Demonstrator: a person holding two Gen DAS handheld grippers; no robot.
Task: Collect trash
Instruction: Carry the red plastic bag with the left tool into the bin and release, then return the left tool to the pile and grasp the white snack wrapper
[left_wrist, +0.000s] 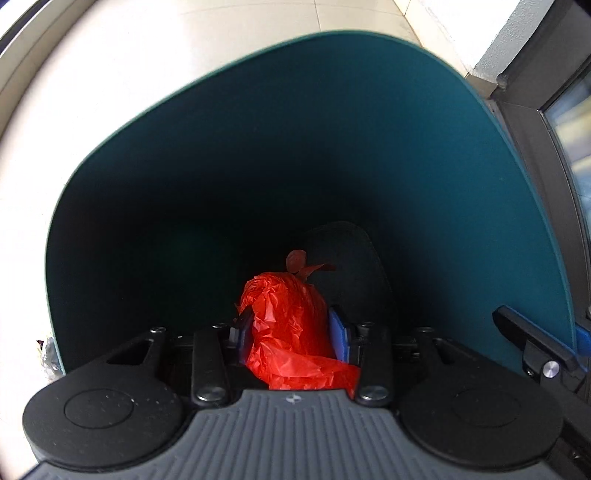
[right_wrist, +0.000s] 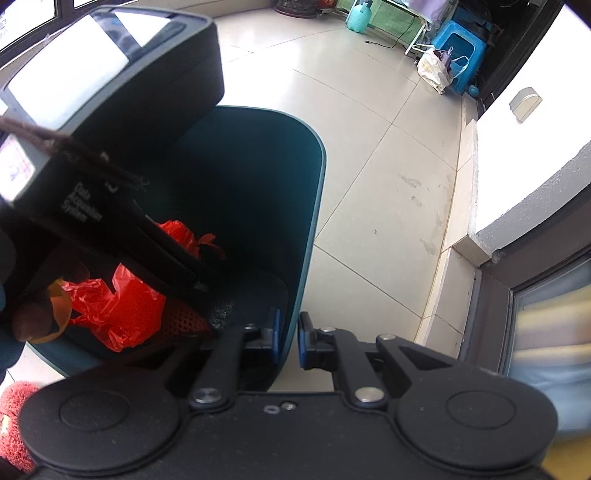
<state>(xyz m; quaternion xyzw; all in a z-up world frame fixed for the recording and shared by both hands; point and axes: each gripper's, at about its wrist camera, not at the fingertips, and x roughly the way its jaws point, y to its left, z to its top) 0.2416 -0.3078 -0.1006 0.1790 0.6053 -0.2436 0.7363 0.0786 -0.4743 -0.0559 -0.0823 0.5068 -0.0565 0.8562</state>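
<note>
Holding the tall teal plastic bin (right_wrist: 258, 177) by its right rim, your right tongs (right_wrist: 288, 339) pinch the wall; your left tongs (left_wrist: 291, 332), half-open, straddle the crumpled red plastic bag (left_wrist: 288, 317) inside. It may snag and hang there.

Looking down into a dark teal bin (left_wrist: 369, 129), its rim arcing wide above and to both sides of the jaws. Between the left gripper (left_wrist: 291, 332) jaws, a crumpled red plastic bag (left_wrist: 288, 317), bulging up past the blue pads (left_wrist: 338, 332) and trailing back toward the grey ribbed body. Just beyond the bag's knotted top, a dark rounded shape deep in the bin, too dim to identify. Whether the pads press on the plastic or merely flank it: not clear. Right of the jaws, at the bin's edge, the right gripper (left_wrist: 535, 343), black with a blue pad. Beyond the rim, pale floor tiles (left_wrist: 129, 55); far right, a dark door frame (left_wrist: 546, 122).
</note>
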